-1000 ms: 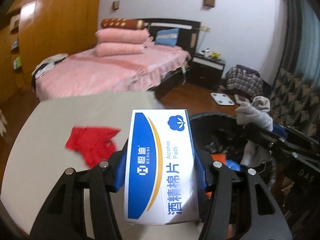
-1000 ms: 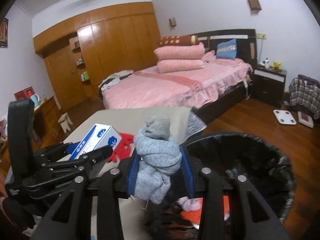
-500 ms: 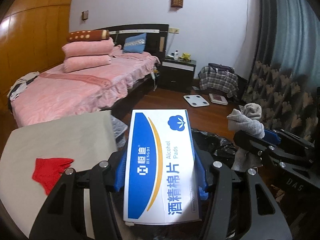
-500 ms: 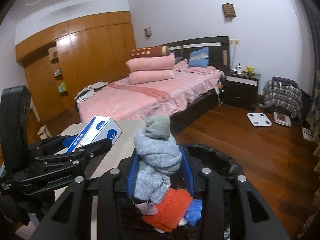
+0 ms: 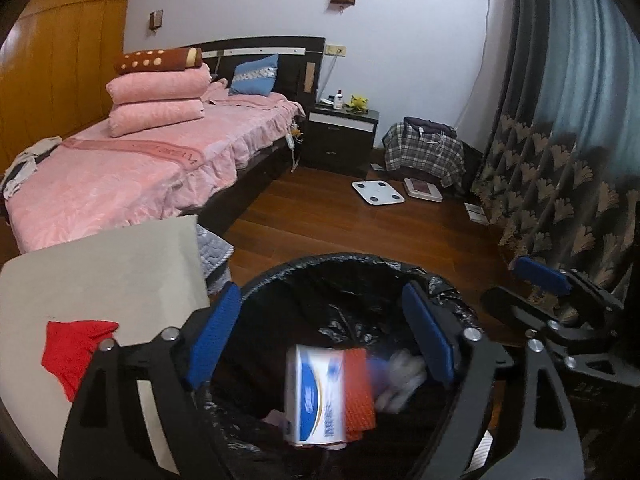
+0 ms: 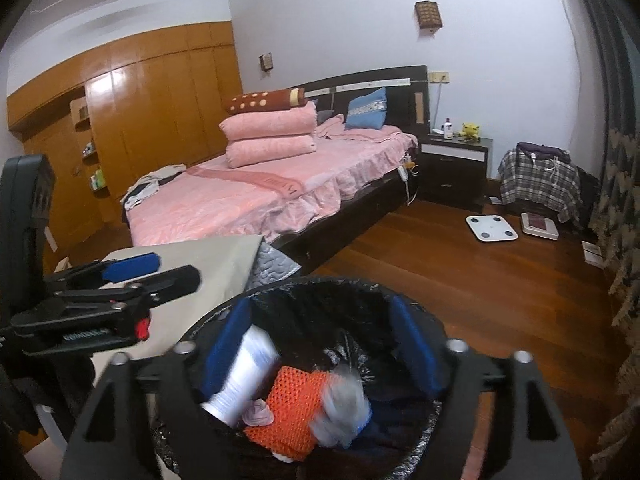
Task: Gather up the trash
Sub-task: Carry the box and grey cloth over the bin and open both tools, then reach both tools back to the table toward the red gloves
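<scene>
- The red cloth point(image 5: 76, 350) lies on the table point(image 5: 100, 276) at the far left, well apart from the bin. It has not been touched, so by the look of it one piece of trash is still to be collected.
- The left gripper point(image 5: 320, 344) hangs over the bin point(image 5: 344, 260) with its jaws wide apart and nothing between them. A second ago they were clamped on the box of alcohol pads, and they have just been opening.
- The box point(image 5: 314, 396) is now inside the bin, blurred, probably still falling or only just landed. It sits against the orange knitted piece point(image 5: 360, 388) that is already in there.
- The right gripper point(image 6: 324, 344) is also over the bin, fingers spread and empty. Its jaws have likewise just been opening, and half a second ago they still squeezed the grey sock.
- The sock point(image 6: 340, 412) shows as a grey smear inside the bin, to the right of the orange piece and low down.
- Both drops look done, so both hands are free. The sensible next step is to go back to the table for the red cloth.
</scene>
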`<move>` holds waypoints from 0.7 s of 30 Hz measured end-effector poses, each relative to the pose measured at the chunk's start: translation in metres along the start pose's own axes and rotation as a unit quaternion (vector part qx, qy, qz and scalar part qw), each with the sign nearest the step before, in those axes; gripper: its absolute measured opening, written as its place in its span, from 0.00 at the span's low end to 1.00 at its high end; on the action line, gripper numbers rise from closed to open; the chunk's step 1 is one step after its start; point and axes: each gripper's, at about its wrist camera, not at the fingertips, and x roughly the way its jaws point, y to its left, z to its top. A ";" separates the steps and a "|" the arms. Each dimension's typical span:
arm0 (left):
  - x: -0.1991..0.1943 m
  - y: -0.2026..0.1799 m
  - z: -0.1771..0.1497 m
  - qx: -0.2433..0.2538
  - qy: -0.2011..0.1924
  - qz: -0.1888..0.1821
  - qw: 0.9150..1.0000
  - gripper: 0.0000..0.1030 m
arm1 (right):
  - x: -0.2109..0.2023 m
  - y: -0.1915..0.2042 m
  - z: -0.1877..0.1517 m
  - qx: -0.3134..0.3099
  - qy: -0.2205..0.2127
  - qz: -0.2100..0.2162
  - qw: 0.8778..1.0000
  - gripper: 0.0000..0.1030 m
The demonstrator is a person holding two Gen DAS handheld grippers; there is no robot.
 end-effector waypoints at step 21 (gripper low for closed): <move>-0.139 0.108 -0.029 -0.070 -0.042 0.144 0.986 0.90 | -0.013 0.105 0.009 -0.033 -0.004 0.101 0.994 0.94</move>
